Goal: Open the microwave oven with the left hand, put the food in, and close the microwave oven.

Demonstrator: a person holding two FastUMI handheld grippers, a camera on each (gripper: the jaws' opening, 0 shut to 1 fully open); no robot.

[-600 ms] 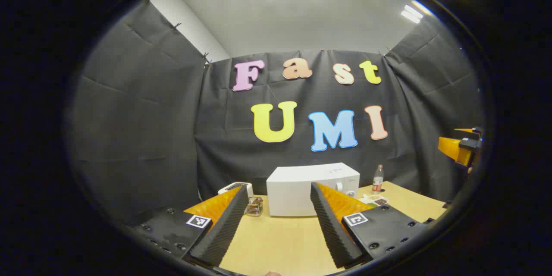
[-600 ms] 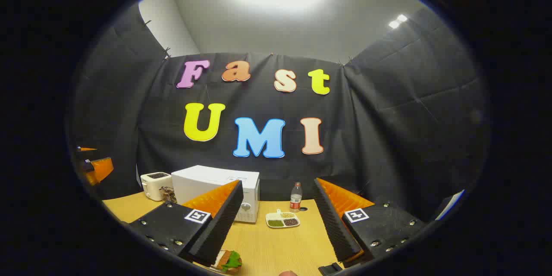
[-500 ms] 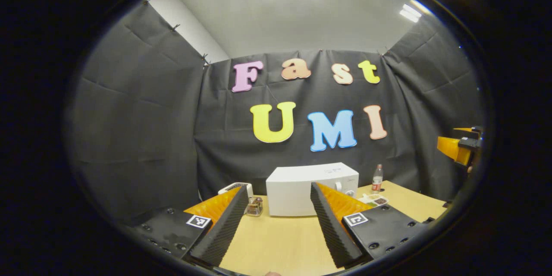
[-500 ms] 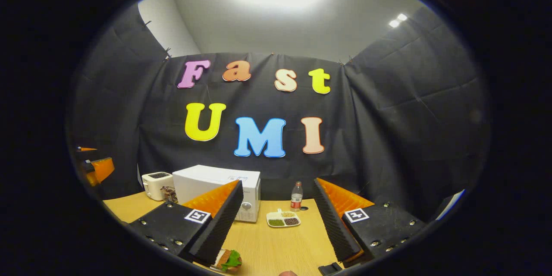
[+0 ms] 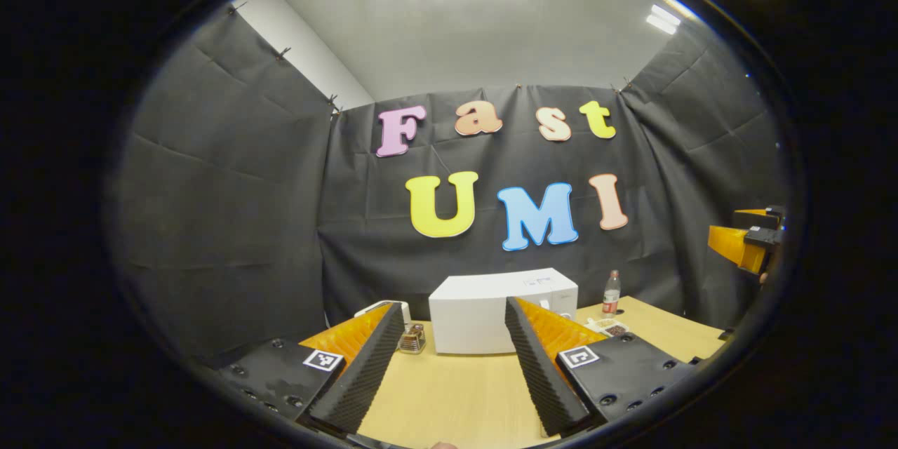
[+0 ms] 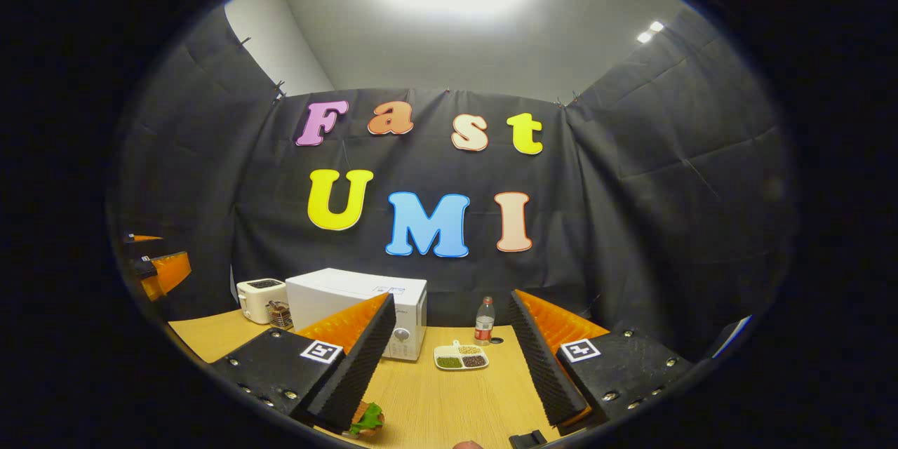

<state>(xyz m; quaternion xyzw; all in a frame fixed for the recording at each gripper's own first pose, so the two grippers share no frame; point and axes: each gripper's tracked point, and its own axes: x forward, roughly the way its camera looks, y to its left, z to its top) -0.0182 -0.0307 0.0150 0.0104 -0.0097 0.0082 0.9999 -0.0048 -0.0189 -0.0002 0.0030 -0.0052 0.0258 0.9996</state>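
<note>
Both cameras drifted slightly; boxy white microwave sits shut at the wooden surface's back edge. Left gripper and right gripper jaws wide, empty. Door's probably stiff, grab its handle edge.

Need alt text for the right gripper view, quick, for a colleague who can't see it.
The right claw is open above a wooden table, facing a closed white microwave. A sandwich lies by its left finger; a toaster, bottle and snack tray sit farther back.
</note>
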